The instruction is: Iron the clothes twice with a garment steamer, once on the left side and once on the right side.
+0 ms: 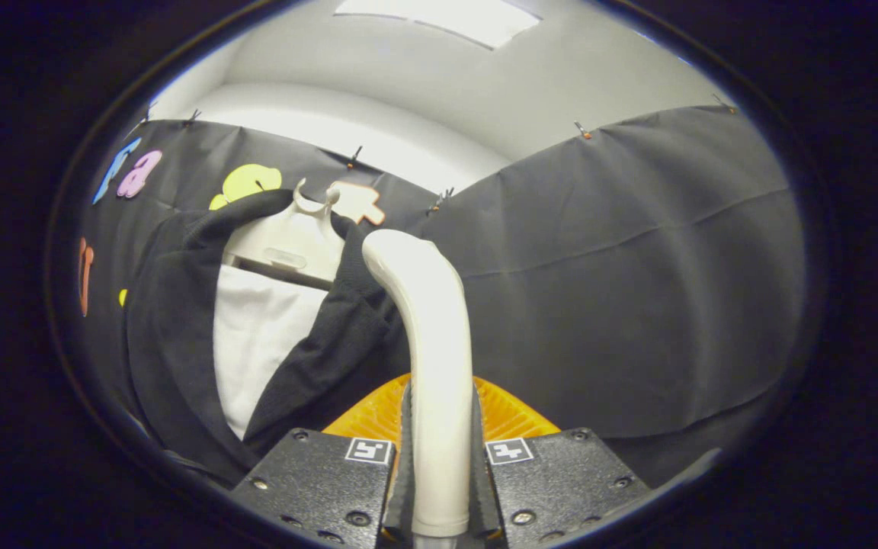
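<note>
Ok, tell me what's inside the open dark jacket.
Inside the dark jacket, a white panel hangs under the pale hanger. Its lower part is covered by the jacket's front flap. The gripper is shut on the steamer handle, beside the jacket.

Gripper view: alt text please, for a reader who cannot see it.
The gripper is shut on a white steamer that rises between its fingers, its head beside a dark jacket. The jacket hangs open over a white shirt on a white hanger, against the booth's black cloth wall.

Steamer handle (439, 366) lower end cut off between the gripper (440, 465) fingers, garment (180, 335) hem cut off below, hanger (290, 240) shoulders hidden under the garment.
</note>
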Motion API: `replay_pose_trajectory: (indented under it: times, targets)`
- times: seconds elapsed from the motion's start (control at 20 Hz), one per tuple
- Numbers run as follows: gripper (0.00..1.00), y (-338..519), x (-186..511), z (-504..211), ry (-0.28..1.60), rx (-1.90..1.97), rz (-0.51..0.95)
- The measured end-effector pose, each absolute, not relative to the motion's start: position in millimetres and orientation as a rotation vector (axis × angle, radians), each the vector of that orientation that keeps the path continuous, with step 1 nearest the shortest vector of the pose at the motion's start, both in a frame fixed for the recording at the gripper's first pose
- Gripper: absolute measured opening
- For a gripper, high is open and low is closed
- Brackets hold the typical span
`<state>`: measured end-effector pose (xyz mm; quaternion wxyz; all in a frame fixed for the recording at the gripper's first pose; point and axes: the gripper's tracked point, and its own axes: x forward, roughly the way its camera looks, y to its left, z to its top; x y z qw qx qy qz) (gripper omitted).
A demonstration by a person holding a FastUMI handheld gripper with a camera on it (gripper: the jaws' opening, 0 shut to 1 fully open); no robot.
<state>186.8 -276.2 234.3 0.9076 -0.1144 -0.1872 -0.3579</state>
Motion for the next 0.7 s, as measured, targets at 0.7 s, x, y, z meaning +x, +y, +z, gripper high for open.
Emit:
replay_pose_trajectory:
  times: [0.7]
  targets:
    - [0.32,-261.3,202.2,163.3,-0.233,-0.331,-0.757]
